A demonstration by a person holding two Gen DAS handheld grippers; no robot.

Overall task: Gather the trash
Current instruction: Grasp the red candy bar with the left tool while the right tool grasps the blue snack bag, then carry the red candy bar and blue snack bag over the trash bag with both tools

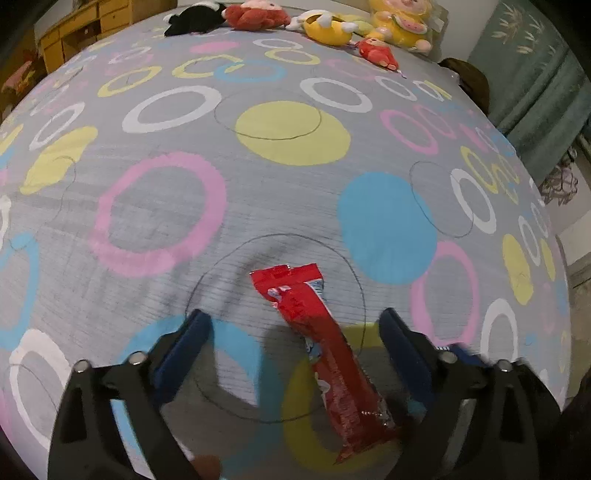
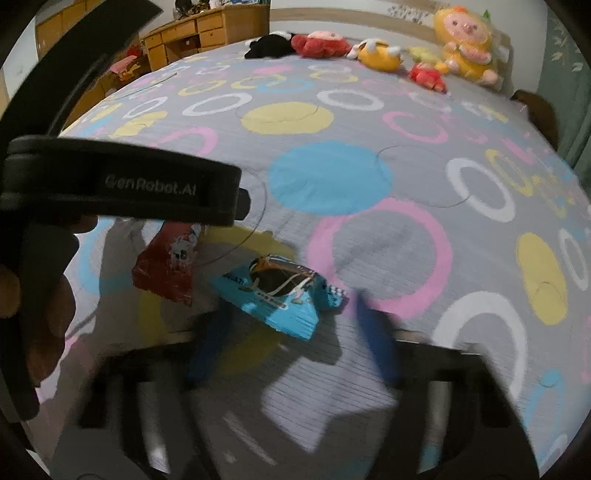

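A long red snack wrapper lies on the patterned bedsheet. My left gripper stands open astride it, and neither blue pad touches it; the wrapper's near end lies close to the right finger. In the right wrist view a crumpled light-blue wrapper lies between the blurred blue fingers of my right gripper. Those jaws stand apart, with no pad plainly pressing on it. The red wrapper shows to its left, under the left tool's black housing.
Several plush toys line the bed's far edge. A wooden dresser stands beyond the far left corner. A green curtain hangs to the right. A hand holds the left tool's grip.
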